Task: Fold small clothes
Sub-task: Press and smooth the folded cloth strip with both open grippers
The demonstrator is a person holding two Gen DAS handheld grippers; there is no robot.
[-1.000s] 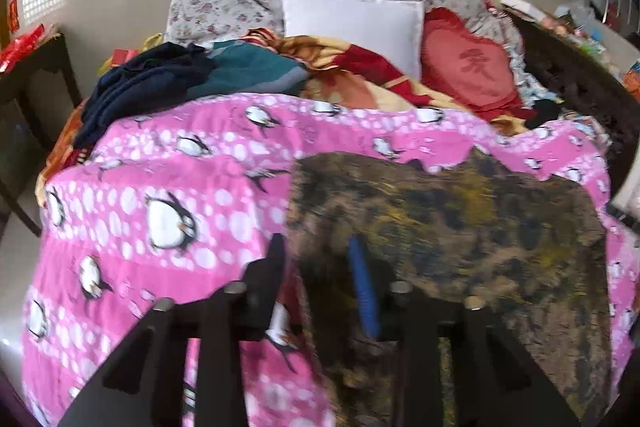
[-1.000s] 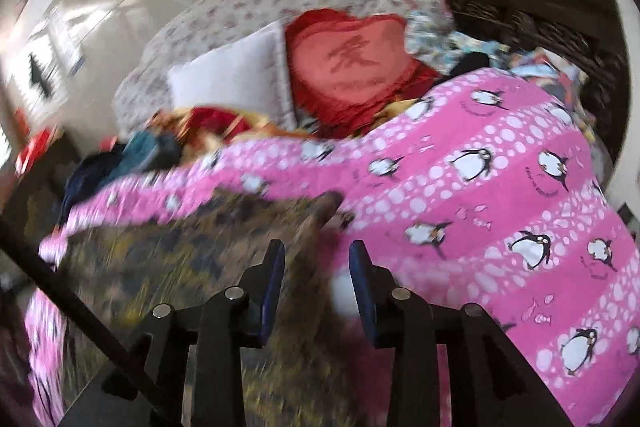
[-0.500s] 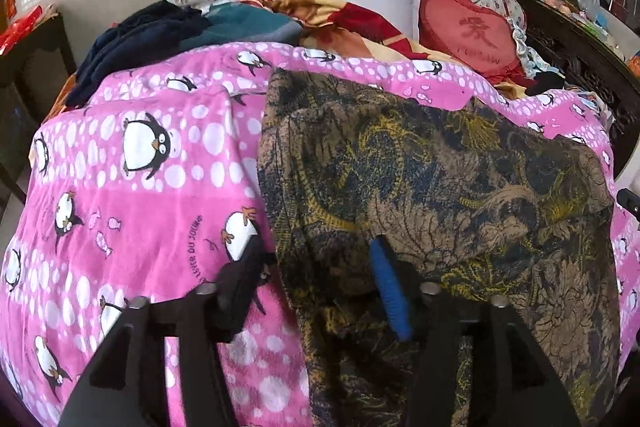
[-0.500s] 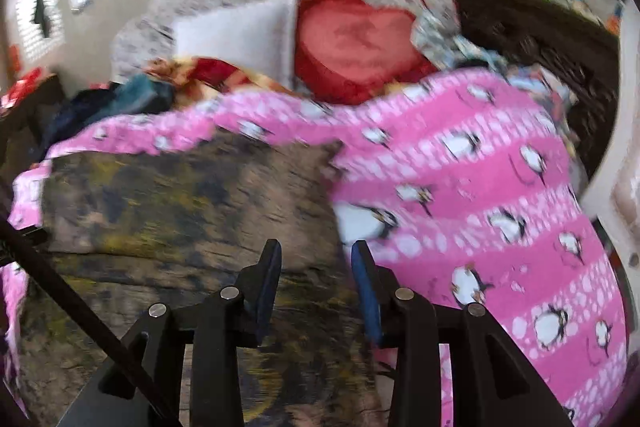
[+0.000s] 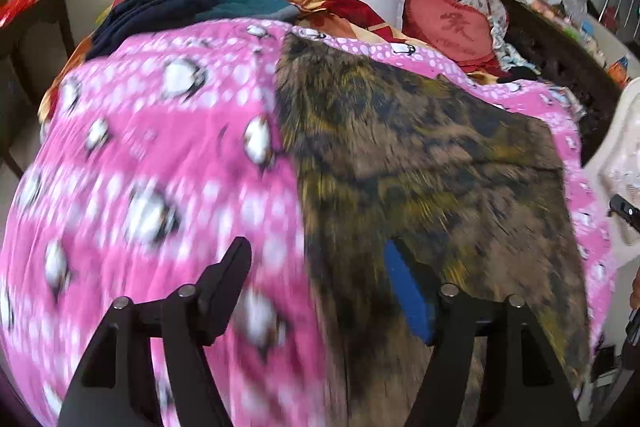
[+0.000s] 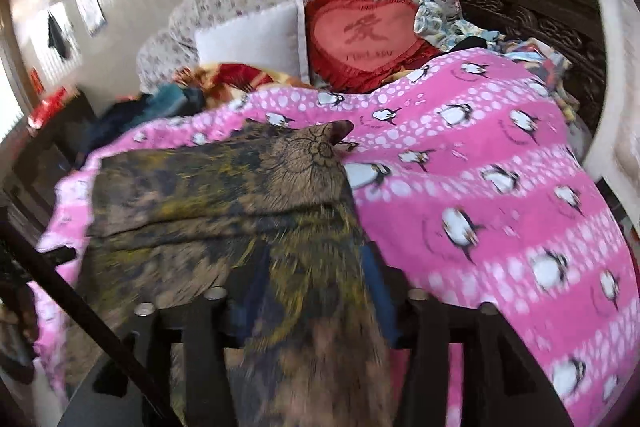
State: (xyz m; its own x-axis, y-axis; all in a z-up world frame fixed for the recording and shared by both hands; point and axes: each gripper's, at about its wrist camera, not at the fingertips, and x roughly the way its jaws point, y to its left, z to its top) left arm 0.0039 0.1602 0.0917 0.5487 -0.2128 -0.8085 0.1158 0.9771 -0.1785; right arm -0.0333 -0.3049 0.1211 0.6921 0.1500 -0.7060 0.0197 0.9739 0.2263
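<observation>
The brown and yellow patterned garment [image 5: 420, 155] lies spread flat on the pink penguin blanket [image 5: 160, 147], in front of the red heart cushion [image 6: 364, 35]. The left tool [image 5: 320, 267] has just been opening and stands released over the garment's left edge. The right tool [image 6: 304, 291], also just opening, straddles the garment's right edge without pinching it.
</observation>
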